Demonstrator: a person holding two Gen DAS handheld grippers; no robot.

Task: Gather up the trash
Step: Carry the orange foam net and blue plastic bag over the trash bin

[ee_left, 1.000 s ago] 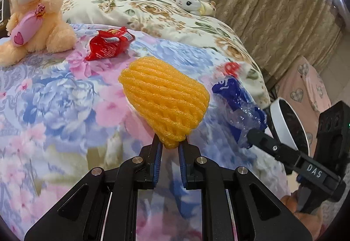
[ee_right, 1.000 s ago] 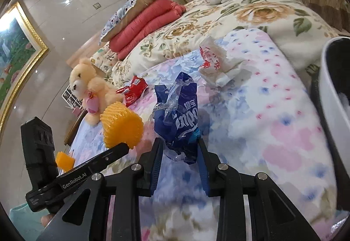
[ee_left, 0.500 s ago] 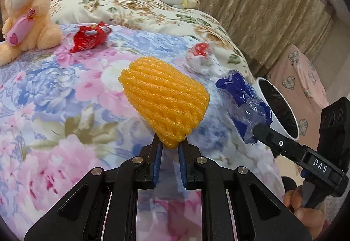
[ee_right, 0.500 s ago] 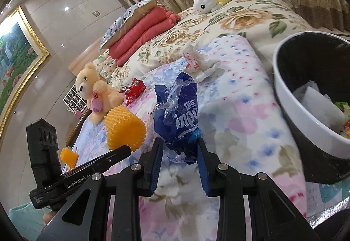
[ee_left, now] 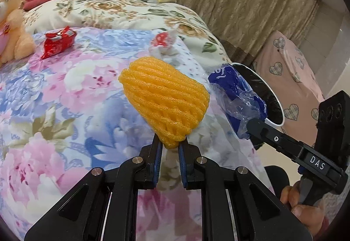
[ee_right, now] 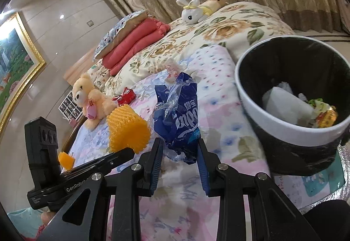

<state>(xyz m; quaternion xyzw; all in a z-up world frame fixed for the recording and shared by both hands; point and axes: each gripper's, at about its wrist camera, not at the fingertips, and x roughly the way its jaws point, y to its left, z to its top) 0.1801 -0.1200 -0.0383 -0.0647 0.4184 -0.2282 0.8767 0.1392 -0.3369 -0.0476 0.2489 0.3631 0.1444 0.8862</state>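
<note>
Left wrist view: left gripper [ee_left: 170,147] clamped on orange foam net [ee_left: 164,101] above floral bedspread [ee_left: 65,92]. Right wrist view: right gripper [ee_right: 180,153] pinching blue plastic wrapper [ee_right: 177,118] — beyond, bin [ee_right: 284,127] (trash inside), red packet [ee_right: 125,96] farther back.

**Two matte black grippers with blue pads**

The left gripper [ee_left: 170,148] is showing black angular linkage arms, round silver screws at the pivots and blue ribbed pads on the inner faces of its fingers [ee_left: 158,153]. The right gripper [ee_right: 179,154] is wearing the same black frame, silver screws and blue pads. Seen from the side, each is carrying a boxy black block with three round holes. White lettering is reading "DAS" on one side bar and "GenRobot" on the other.
</note>
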